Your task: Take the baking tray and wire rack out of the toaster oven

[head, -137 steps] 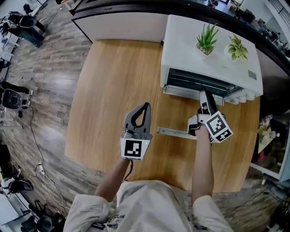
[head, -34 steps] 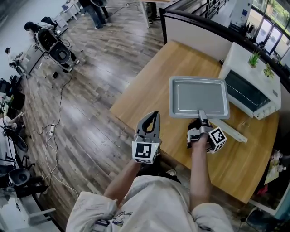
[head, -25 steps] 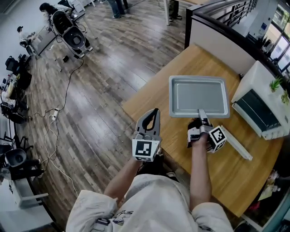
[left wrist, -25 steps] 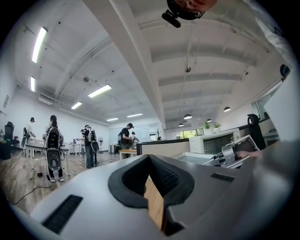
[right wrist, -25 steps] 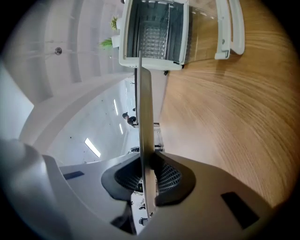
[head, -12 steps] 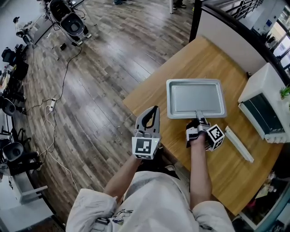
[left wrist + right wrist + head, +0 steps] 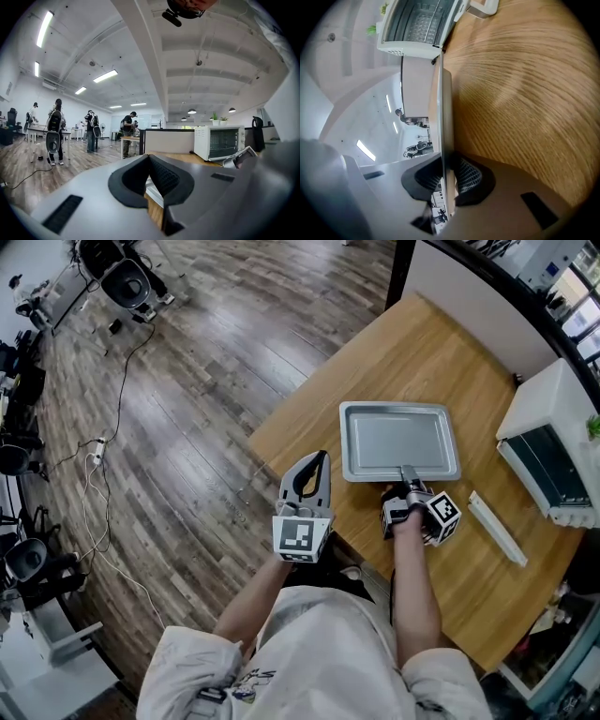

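Grey baking tray [image 7: 398, 439] pinched at its rim by right gripper [image 7: 406, 472] (left gripper [image 7: 320, 458] pressed together).

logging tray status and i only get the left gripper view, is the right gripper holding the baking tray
observer: yes, the right gripper is shut on the near rim of the baking tray.
operator: is it clear of the toaster oven
observer: yes, it is over the wooden table, apart from the toaster oven.
operator: wire rack out too
observer: none on the table; the right gripper view shows what looks like the wire rack inside the oven.
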Demonstrator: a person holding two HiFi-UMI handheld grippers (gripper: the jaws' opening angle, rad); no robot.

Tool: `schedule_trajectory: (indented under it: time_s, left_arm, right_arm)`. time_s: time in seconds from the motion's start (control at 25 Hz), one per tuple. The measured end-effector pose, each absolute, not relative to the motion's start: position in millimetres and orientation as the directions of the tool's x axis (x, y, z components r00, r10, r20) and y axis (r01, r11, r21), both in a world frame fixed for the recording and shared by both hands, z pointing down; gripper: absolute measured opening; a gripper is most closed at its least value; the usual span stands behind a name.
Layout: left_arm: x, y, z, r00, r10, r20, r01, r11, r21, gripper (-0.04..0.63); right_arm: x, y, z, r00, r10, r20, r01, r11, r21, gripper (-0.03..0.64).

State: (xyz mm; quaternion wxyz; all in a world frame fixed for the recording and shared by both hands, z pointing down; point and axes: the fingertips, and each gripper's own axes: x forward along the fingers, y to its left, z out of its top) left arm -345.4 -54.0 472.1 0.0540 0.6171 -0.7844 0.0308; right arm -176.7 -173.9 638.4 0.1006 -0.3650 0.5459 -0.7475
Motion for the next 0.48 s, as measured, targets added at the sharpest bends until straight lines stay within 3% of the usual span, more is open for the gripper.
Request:
schedule_trajectory:
  time_s: [0.48]
  left_arm:
    - [-342.4,-63.1,478.8,-0.192,-0.973,0.13,-0.979,0.199,0.044,0.015]
  right_arm:
    - [-164.7,-167.5,657.7,-0.622,-0.502,0.601,-0.423,-0.43,-0.798,0.06]
